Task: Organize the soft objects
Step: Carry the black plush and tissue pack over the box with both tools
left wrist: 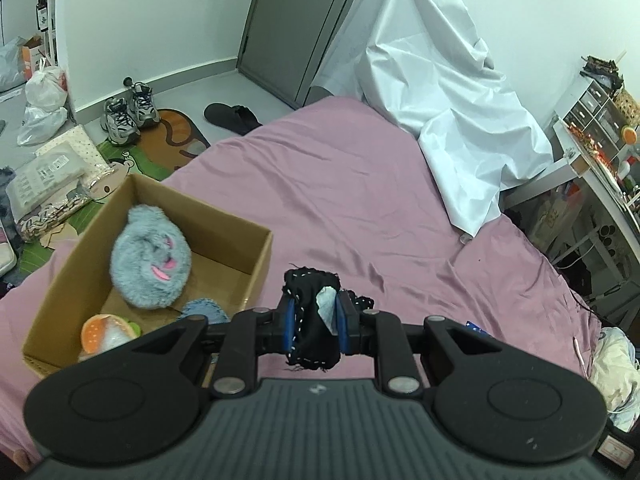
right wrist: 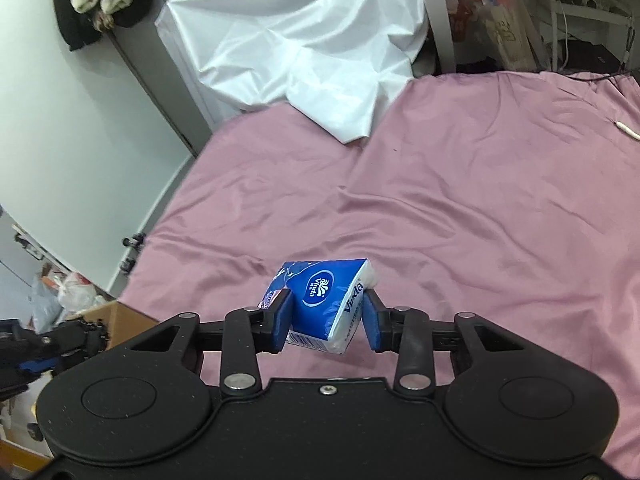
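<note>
My left gripper [left wrist: 315, 318] is shut on a black cloth item with white stitching and a white tag [left wrist: 310, 300], held above the pink bedsheet [left wrist: 360, 200] just right of a cardboard box [left wrist: 262, 264]. The box holds a grey fluffy plush [left wrist: 150, 258], a blue fuzzy piece [left wrist: 204, 310] and an orange-and-white soft toy [left wrist: 106, 332]. My right gripper [right wrist: 326, 320] is shut on a blue Vinda tissue pack [right wrist: 324, 300], held above the sheet [right wrist: 480, 220]. The box corner [right wrist: 120, 320] and the other gripper [right wrist: 60, 340] show at the lower left of the right wrist view.
A crumpled white sheet [left wrist: 452, 92] lies at the bed's far end, also in the right wrist view [right wrist: 304, 40]. Sneakers [left wrist: 128, 114], a slipper [left wrist: 230, 116], bags and a mat lie on the floor left. A cluttered desk [left wrist: 600, 152] stands right.
</note>
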